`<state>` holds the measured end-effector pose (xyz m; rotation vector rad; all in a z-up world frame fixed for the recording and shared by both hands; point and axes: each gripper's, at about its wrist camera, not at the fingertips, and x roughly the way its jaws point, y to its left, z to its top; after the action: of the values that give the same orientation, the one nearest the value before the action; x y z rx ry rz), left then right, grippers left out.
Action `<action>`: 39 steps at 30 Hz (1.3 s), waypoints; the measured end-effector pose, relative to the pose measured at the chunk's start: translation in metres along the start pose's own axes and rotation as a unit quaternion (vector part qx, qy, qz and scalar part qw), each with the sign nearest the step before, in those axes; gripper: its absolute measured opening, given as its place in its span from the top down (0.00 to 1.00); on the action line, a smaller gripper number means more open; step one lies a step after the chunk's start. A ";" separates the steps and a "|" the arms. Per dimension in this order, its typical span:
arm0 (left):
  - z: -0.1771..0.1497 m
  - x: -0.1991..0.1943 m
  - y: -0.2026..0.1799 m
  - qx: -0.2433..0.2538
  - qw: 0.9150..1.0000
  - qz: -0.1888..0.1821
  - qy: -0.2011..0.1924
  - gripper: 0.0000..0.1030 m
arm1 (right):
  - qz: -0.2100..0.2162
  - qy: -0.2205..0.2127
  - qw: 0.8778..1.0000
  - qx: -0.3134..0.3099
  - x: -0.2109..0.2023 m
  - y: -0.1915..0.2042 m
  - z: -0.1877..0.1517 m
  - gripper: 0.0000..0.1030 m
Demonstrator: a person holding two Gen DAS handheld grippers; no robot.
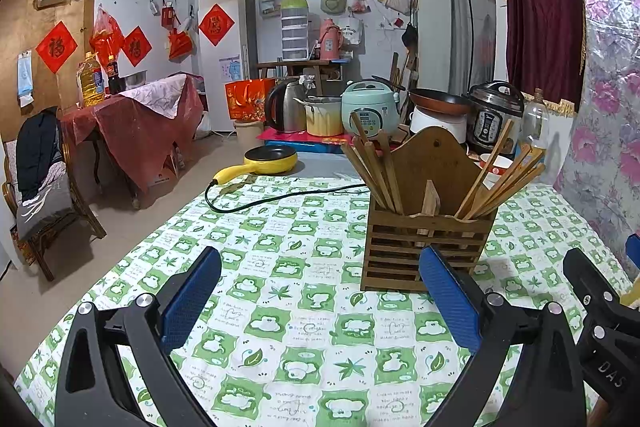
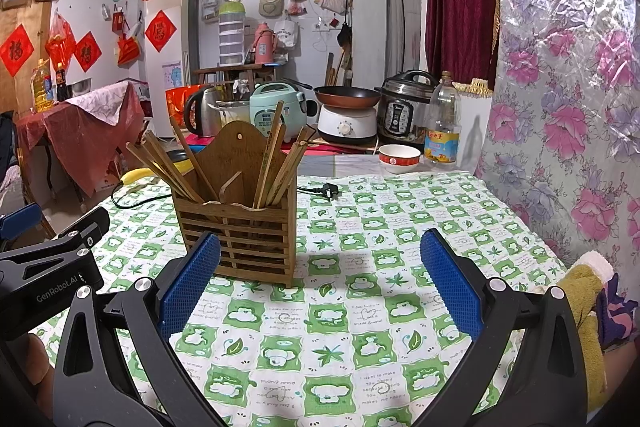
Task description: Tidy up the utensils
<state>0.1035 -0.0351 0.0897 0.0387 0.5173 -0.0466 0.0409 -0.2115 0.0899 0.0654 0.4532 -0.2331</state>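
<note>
A slatted wooden utensil holder (image 1: 424, 243) (image 2: 244, 227) stands upright on the green-and-white checked tablecloth (image 1: 304, 307) (image 2: 360, 307). Several wooden chopsticks (image 1: 376, 167) (image 2: 276, 163) lean in its two compartments. My left gripper (image 1: 320, 287) is open above the cloth, its right blue pad just in front of the holder's near corner. My right gripper (image 2: 320, 275) is also open with nothing between its fingers, the holder just beyond its left pad. Each gripper shows at the edge of the other's view.
A yellow electric pan (image 1: 268, 163) with a black cord (image 1: 280, 197) lies at the table's far side. A red-and-white bowl (image 2: 399, 157) and an oil bottle (image 2: 442, 123) stand far right. Cookers and a kettle (image 1: 286, 107) line the back. A floral sheet (image 2: 568, 107) hangs on the right.
</note>
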 end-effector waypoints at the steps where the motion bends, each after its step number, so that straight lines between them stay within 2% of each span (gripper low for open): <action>1: -0.001 0.000 0.001 0.000 1.000 0.000 0.001 0.05 | -0.001 0.001 1.000 -0.001 0.001 0.000 0.000 0.06; 16: -0.011 0.008 0.003 0.007 1.000 0.006 0.021 0.05 | -0.011 0.023 1.000 0.000 0.013 -0.006 -0.001 0.06; 26: -0.011 0.020 0.001 0.008 0.999 0.007 0.050 0.05 | -0.011 0.053 0.999 0.000 0.028 -0.006 -0.007 0.06; 39: -0.011 0.021 -0.001 0.011 0.999 0.008 0.051 0.05 | -0.010 0.055 0.998 0.002 0.028 -0.006 -0.008 0.06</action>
<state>0.1161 -0.0361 0.0696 0.0663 0.6181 -0.0347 0.0604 -0.2222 0.0705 0.0782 0.5621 -0.2520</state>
